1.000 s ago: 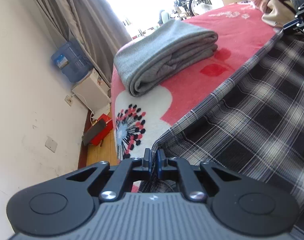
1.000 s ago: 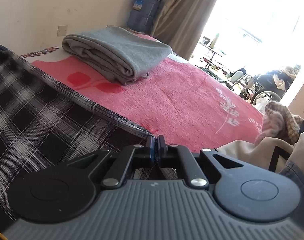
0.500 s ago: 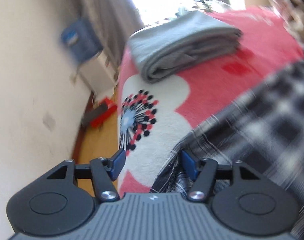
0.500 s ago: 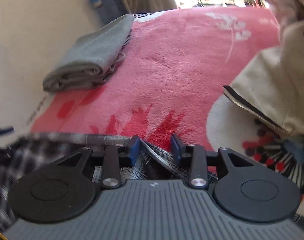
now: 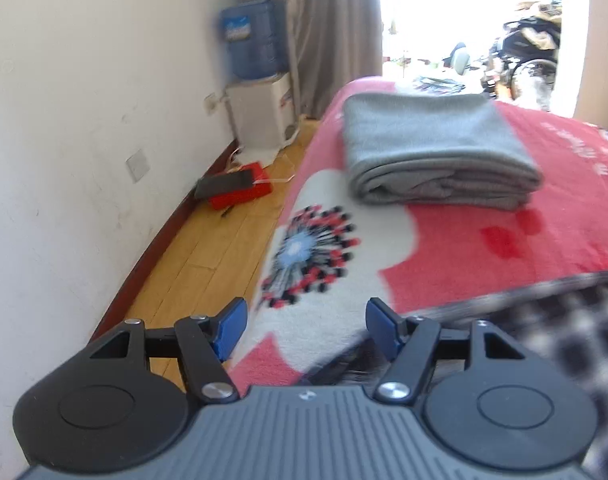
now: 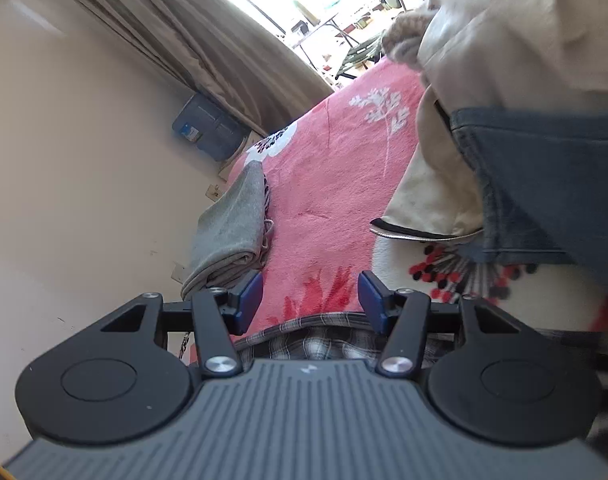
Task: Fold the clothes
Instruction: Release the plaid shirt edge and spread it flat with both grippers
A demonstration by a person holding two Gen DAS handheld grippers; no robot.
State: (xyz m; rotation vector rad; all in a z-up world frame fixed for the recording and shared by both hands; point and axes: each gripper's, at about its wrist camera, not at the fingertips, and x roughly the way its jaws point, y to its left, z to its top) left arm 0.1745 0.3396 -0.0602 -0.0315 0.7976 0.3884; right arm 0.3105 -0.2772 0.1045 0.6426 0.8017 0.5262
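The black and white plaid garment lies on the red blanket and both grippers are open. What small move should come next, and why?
Probably bring the right gripper down onto the near hem of the black and white plaid garment and close. The hem lies just under its open jaws, and the left gripper is open too, holding nothing.

Left hand-held gripper (image 5: pixel 306 322), right hand-held gripper (image 6: pixel 310 296), ribbed grey bodies, black linkages, silver screws, blue pads (image 5: pixel 231 322)
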